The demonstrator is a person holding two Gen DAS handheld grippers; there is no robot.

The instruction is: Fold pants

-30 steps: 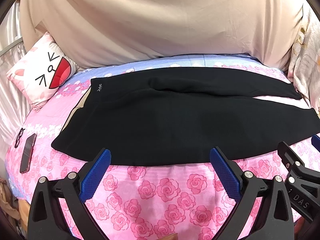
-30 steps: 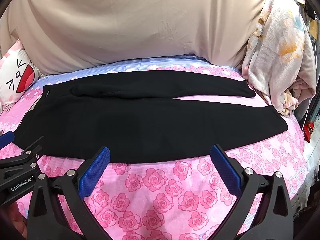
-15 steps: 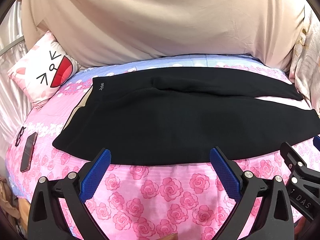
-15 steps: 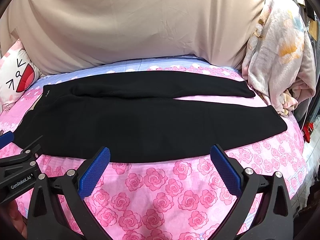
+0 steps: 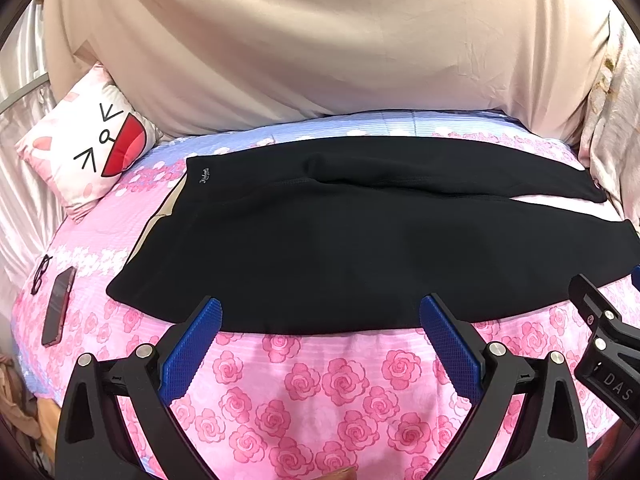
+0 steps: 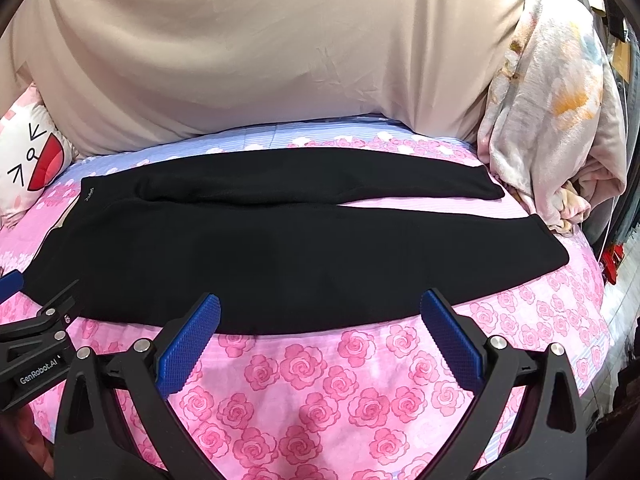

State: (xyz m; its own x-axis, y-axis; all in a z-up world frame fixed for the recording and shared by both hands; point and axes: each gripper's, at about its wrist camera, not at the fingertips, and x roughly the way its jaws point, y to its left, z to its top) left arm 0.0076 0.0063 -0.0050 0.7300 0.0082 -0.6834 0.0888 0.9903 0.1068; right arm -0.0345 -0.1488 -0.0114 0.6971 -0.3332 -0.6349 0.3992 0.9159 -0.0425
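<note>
Rose-print bedding (image 5: 320,376) covers the bed in front of us, with a beige sheet (image 5: 320,40) draped behind it. On the bedding the black pants (image 5: 360,248) lie flat and unfolded, waistband toward the left near the cartoon pillow (image 5: 92,148), legs running right and parted in a narrow V.

We hold the left gripper (image 5: 320,320) with its jaws spread wide and nothing between them, just short of the near edge of the pants. Our right gripper (image 6: 320,320) is equally wide and empty, also at the near edge, further toward the cuffs.

We judge the first risk to be a shallow pinch: the fabric lies flush on soft bedding, so a jaw may catch the bedding along with the hem, or only the top layer of the near leg. If we lift at uneven heights, the long leg may sag and land skewed on the far one. The pants are dark and show few creases, so we may misjudge where the seam lies. A phone (image 5: 59,306) and glasses (image 5: 41,274) lie left of the waistband, and dragged cloth could sweep them off the bed.
</note>
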